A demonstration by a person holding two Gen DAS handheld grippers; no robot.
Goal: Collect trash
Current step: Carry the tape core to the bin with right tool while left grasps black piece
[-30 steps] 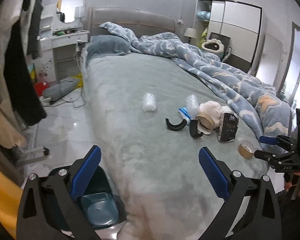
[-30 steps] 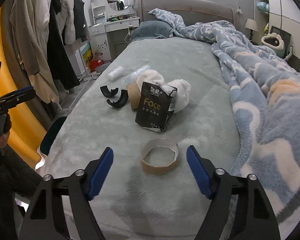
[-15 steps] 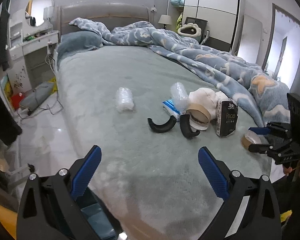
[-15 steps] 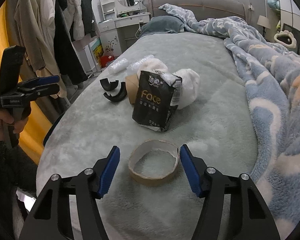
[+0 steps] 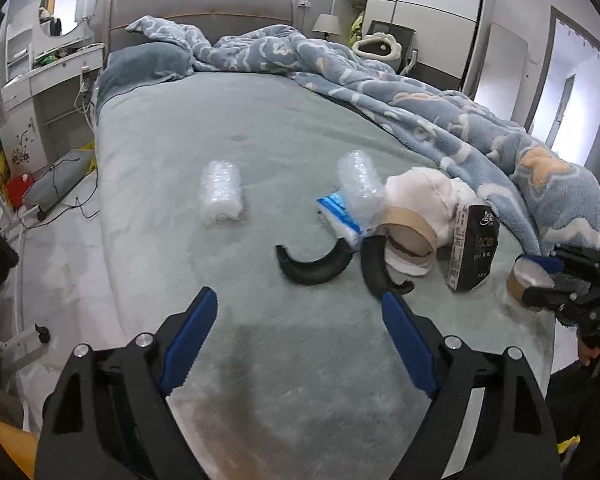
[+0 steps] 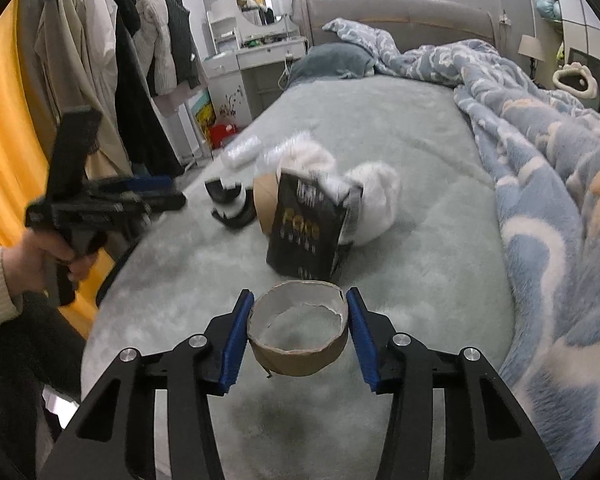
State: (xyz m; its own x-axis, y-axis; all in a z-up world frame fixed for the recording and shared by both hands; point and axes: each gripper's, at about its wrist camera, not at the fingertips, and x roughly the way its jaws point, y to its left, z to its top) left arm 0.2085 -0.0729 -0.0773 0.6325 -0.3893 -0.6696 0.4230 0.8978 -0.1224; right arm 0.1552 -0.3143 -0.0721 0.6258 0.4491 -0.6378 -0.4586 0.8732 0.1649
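Right tool [image 6: 298,326] now closing around the cardboard tape ring [image 6: 298,336], down from a wide spread a second ago to a narrow gap; blue pads just beside the ring's two sides, perhaps brushing it, no squeeze visible yet. Ring lying flat on the bed [image 6: 400,152], squarely between the fingers, hollow side up. Just past the fingertips, the black tissue pack [image 6: 306,228] standing tilted, with white crumpled paper [image 6: 374,200] behind it and a second tape ring [image 6: 265,200] to its left. Further left, two black curved pieces [image 6: 230,206], then rolls of bubble wrap [image 6: 242,150] beyond. Left tool [image 5: 296,334] brought in over the bed from the floor side, still spread wide but beginning to narrow, nothing between its fingers; ahead of it one black curved piece [image 5: 312,262], the other just off the right fingertip. Bubble wrap roll [image 5: 221,196] well ahead to the left, a second one [image 5: 358,184] ahead to the right above a blue-and-white packet [image 5: 338,216]. Meaning for the task: first piece of trash nearly gripped, lift likely next; everything else on the bed yet to be gathered.
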